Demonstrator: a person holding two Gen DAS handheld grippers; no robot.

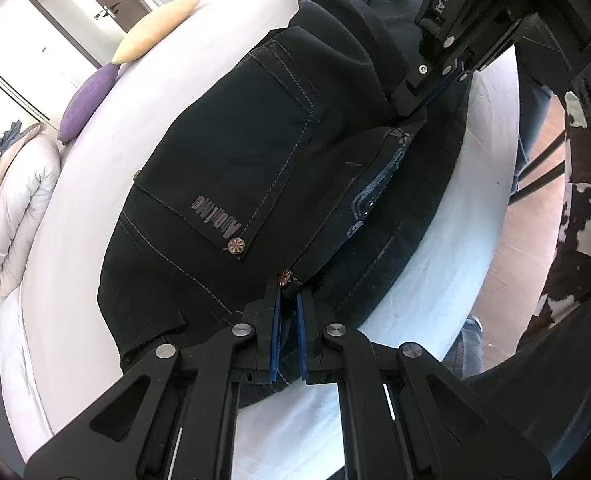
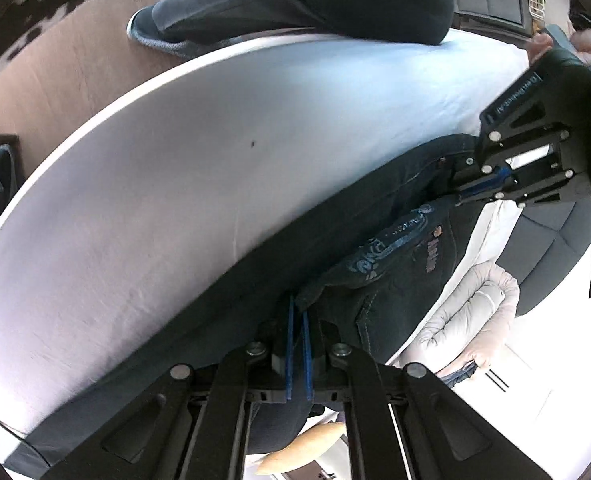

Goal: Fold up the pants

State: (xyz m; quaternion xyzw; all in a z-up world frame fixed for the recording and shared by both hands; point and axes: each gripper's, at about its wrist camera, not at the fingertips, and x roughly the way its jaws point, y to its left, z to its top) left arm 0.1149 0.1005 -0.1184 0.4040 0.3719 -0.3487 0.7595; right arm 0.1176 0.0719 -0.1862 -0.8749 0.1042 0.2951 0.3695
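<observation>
Pants [image 1: 223,152] are pinched at the waistband by your left gripper [image 1: 289,292] and right gripper [image 2: 297,308], above the white bed [image 2: 175,160].

Pants [image 1: 231,152]: dark denim, matt, pale contrast stitching showing, metal rivet gleaming, embroidered pocket looking raised. Bed sheet [image 2: 199,168]: white cloth, smooth, lying matt. Left gripper [image 1: 289,300] and right gripper [image 2: 297,312]: black matt plastic, steel pins shining, blue rubbery pads lining the fingers. Floor [image 2: 55,80]: brown wood, showing faint sheen. Cushions [image 1: 91,100]: woven cloth looking coarse. Quilted jacket [image 1: 15,200]: pale fabric, catching soft sheen.
</observation>
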